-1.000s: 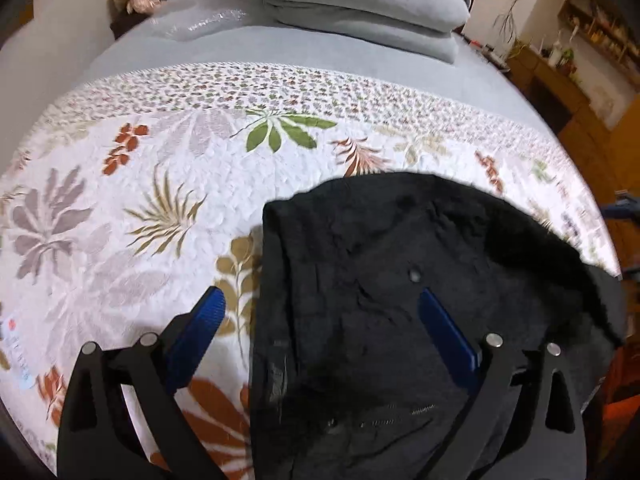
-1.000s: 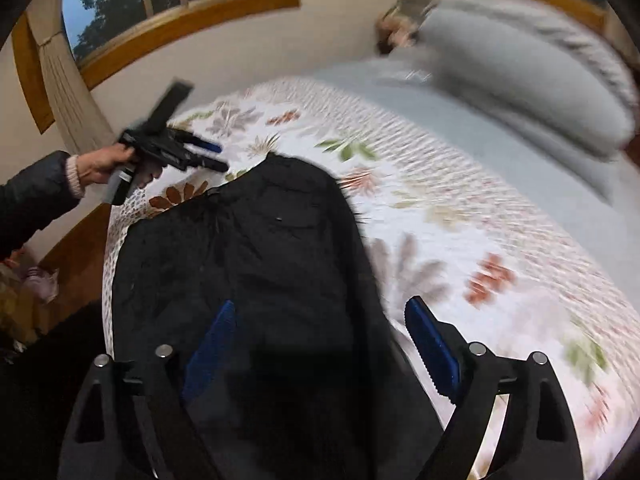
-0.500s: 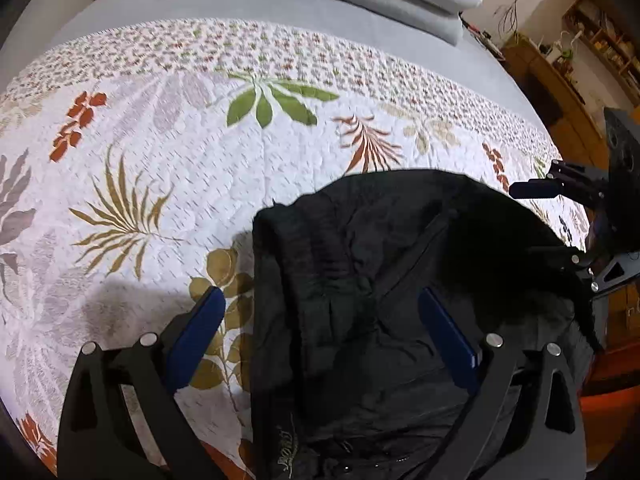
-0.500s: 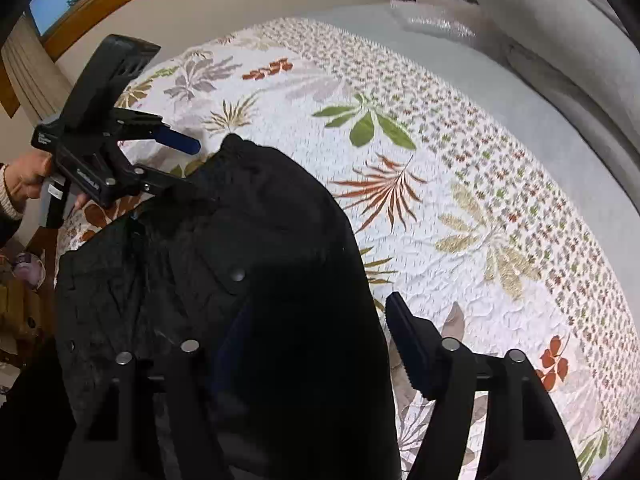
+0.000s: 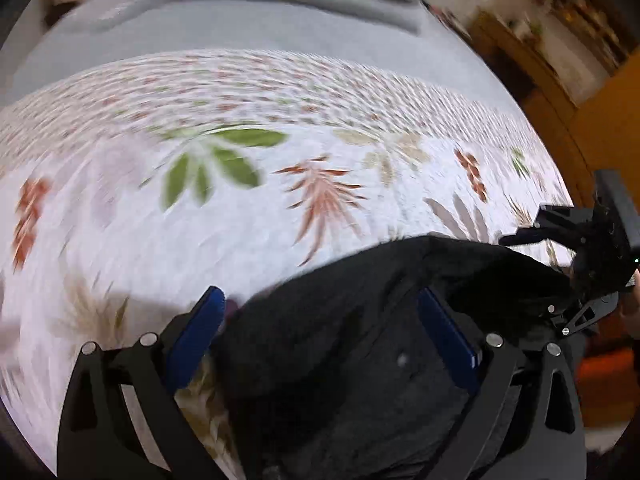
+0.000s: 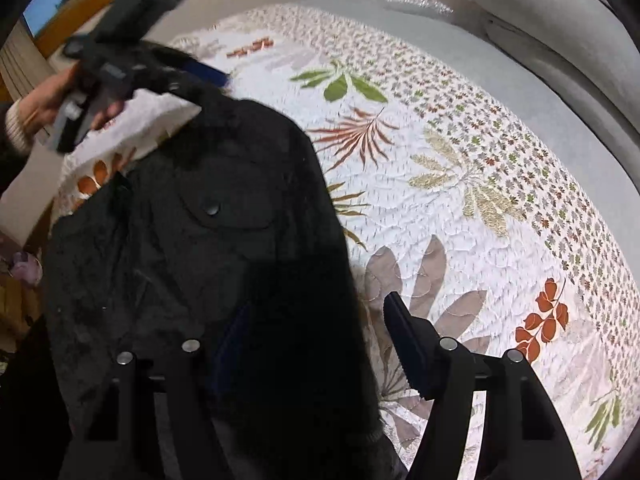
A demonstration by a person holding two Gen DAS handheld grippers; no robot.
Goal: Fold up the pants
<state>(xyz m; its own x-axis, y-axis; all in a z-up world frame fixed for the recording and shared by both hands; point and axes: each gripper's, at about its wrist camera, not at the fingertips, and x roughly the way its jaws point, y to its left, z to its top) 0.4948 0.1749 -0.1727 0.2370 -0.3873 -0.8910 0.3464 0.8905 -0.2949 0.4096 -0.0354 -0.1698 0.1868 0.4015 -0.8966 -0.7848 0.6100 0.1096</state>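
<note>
Black pants lie bunched on the flowered quilt near the bed's edge. My left gripper is open and wide: its left pad sits at the pants' edge and its right pad over the cloth. From the right wrist view, the left gripper is at the far corner of the pants, where the cloth rises off the quilt. My right gripper straddles the near edge. Cloth covers its left finger, while a strip of quilt shows before its right finger.
Grey pillows and a grey sheet lie at the head of the bed. A wooden window frame and wall are on the left, wooden furniture beyond the bed's right side. A hand holds the left gripper.
The right jaws have narrowed around the pants' edge. The left gripper has moved in over the far corner, and the cloth there now stands raised. Both views sank closer to the bed.
</note>
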